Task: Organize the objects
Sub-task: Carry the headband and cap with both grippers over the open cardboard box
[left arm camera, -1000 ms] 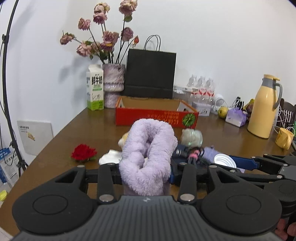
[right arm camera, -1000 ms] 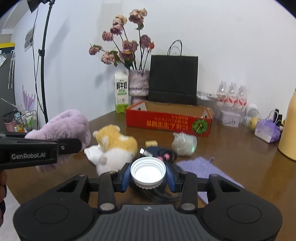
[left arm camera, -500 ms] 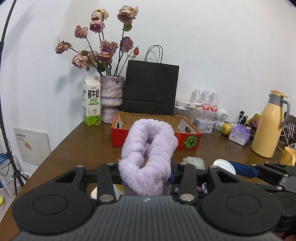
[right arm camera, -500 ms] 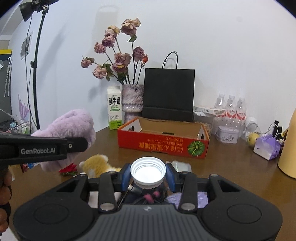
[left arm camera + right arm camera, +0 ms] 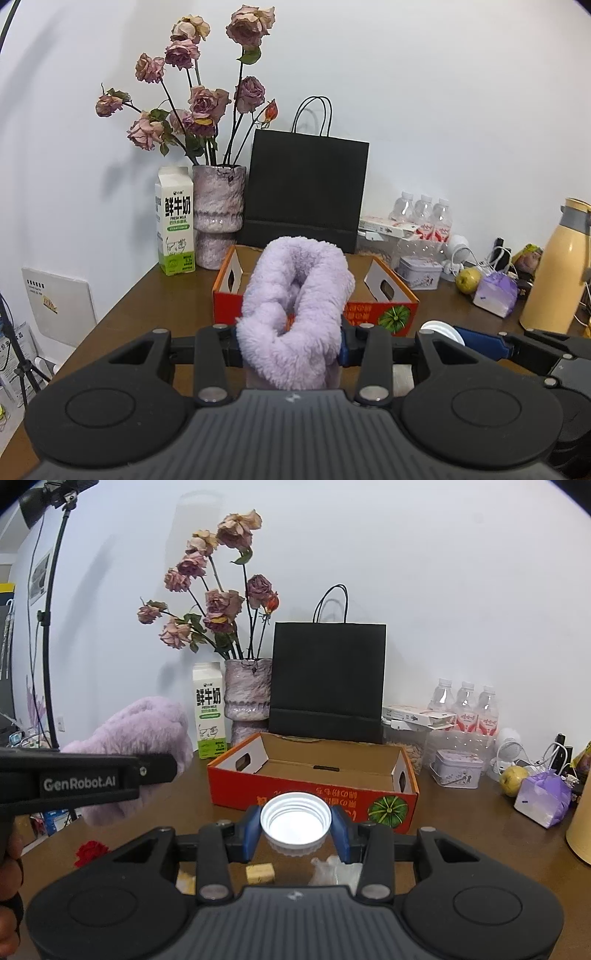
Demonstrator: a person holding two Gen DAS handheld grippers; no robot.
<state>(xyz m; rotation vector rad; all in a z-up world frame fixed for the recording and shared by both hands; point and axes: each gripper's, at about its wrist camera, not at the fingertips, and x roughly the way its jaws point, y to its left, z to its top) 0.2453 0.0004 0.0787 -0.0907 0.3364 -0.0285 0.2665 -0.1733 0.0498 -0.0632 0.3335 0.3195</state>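
brown wooden table against white wall.

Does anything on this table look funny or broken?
Yes, the roses in the vase look wilted: faded petals and drooping heads. The red box has its writing upside down. A red flower lies loose on the table.

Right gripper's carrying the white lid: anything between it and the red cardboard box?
Nothing visible. The right gripper is shut on the white lid, and the red cardboard box sits straight ahead, open-topped and apparently empty. Only bare table lies between. The left gripper with its purple plush slipper stays off to the side.
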